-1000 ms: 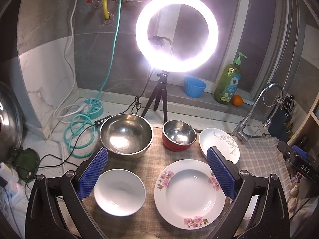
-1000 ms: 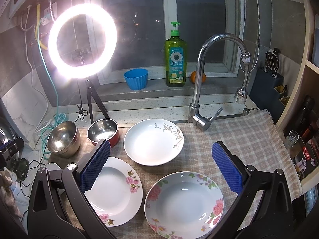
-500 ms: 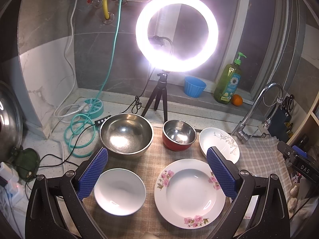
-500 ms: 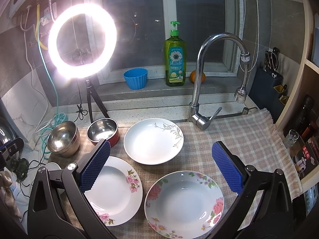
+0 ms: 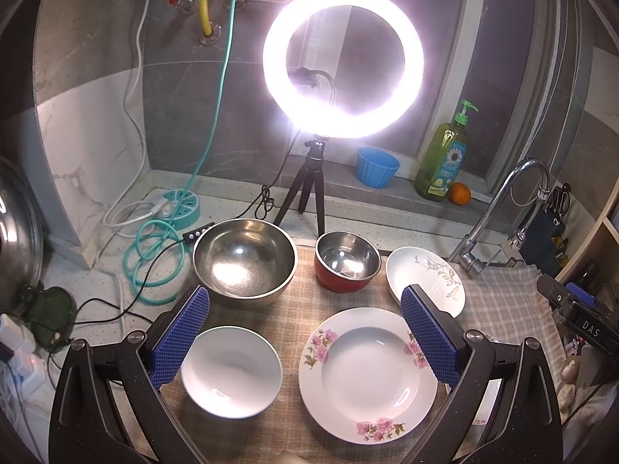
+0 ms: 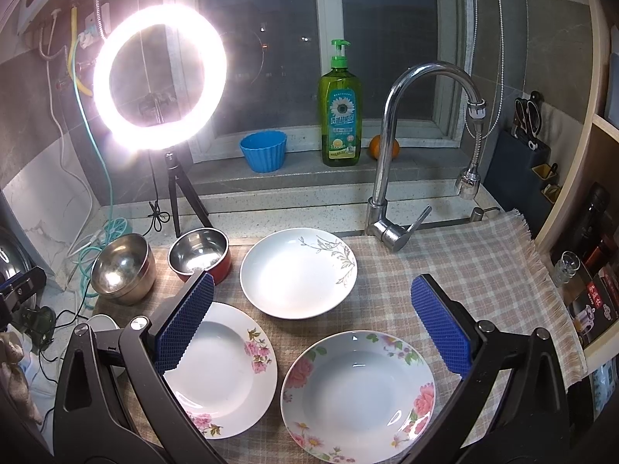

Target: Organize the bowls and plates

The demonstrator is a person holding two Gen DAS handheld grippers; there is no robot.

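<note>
On the checked cloth lie a large steel bowl, a red-sided steel bowl, a plain white bowl, a pink-flowered plate, a white plate with a grey leaf pattern and a deeper rose-patterned plate. My left gripper hovers open above the white bowl and pink-flowered plate, holding nothing. My right gripper is open too, above the pink-flowered plate and the rose plate. The white bowl is nearly hidden in the right wrist view.
A lit ring light on a tripod stands behind the bowls. The tap rises at the back right. The sill holds a blue cup, green soap bottle and an orange. Cables and a teal power strip lie left.
</note>
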